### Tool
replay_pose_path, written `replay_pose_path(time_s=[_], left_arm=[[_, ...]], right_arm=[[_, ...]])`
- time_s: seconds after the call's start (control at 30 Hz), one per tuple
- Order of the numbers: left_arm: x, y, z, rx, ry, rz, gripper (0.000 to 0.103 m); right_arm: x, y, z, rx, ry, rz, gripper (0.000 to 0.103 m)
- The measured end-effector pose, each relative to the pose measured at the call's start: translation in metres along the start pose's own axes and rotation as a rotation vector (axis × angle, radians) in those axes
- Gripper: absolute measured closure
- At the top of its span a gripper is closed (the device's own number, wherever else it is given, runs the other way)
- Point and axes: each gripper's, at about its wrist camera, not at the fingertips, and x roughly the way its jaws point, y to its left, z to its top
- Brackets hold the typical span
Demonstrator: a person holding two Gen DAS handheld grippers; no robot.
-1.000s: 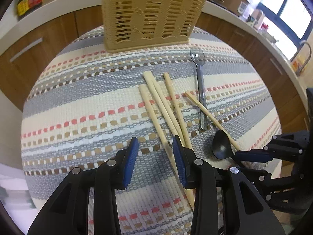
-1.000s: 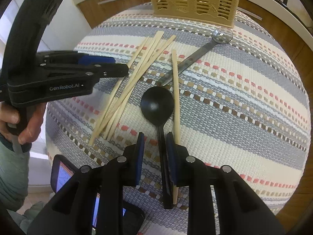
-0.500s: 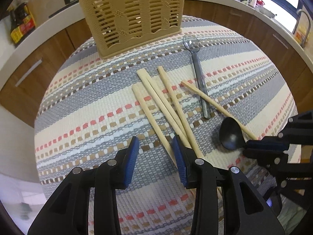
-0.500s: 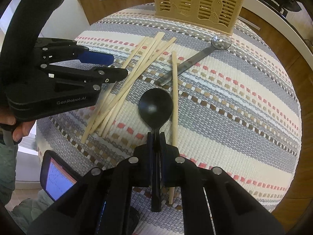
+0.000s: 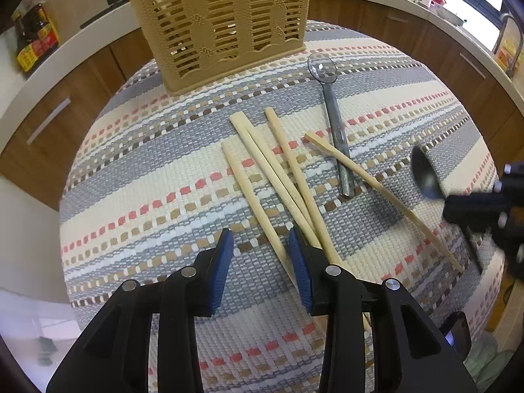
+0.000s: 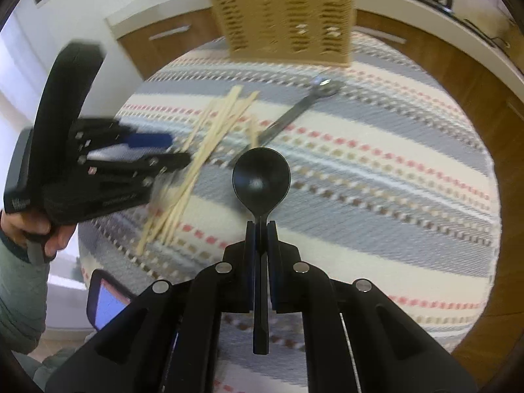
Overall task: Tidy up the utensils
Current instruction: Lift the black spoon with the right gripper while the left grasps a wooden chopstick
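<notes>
The right gripper [image 6: 261,229], half open a second ago, has clenched on the black spoon [image 6: 261,180] and lifted it off the striped mat [image 6: 376,170]; the slatted basket [image 6: 285,16] at the far edge probably comes next. The left gripper [image 5: 260,262] hangs released over the chopsticks [image 5: 278,177].

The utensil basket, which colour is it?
The utensil basket is tan; the left wrist view shows it best.

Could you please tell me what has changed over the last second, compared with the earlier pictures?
The right tongs closed on the handle of the black spoon and lifted it off the striped cloth, bowl pointing towards the basket. The left tongs stayed open above the chopsticks, holding nothing. The chopsticks, the clear spoon and the basket kept their places.
</notes>
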Motion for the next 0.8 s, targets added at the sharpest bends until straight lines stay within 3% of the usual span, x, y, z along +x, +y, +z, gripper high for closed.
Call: replay_pose_path(time_s=[0.2,0.27,0.33,0.67,0.8], left_arm=[[0.001,-0.002,-0.001,0.01,-0.004,0.011,0.07],[0.0,-0.003,-0.003,0.018,-0.006,0.013,0.075],[0.0,-0.004,-0.004,0.026,-0.005,0.044,0.095],[-0.005,0.026,-0.011,-0.058,-0.009,-0.007,0.099],[-0.006,0.032,-0.013,-0.035,-0.017,-0.03,0.096]], right_arm=[[-0.001,-0.034,0.012,0.041,-0.014,-0.102,0.098],[0.005,-0.044,0.018,0.056,-0.009,-0.107,0.098],[0.009,-0.049,0.02,0.066,-0.006,-0.115,0.098],[0.024,-0.07,0.02,0.128,0.035,-0.134,0.098],[0.029,-0.074,0.021,0.122,0.05,-0.119,0.098]])
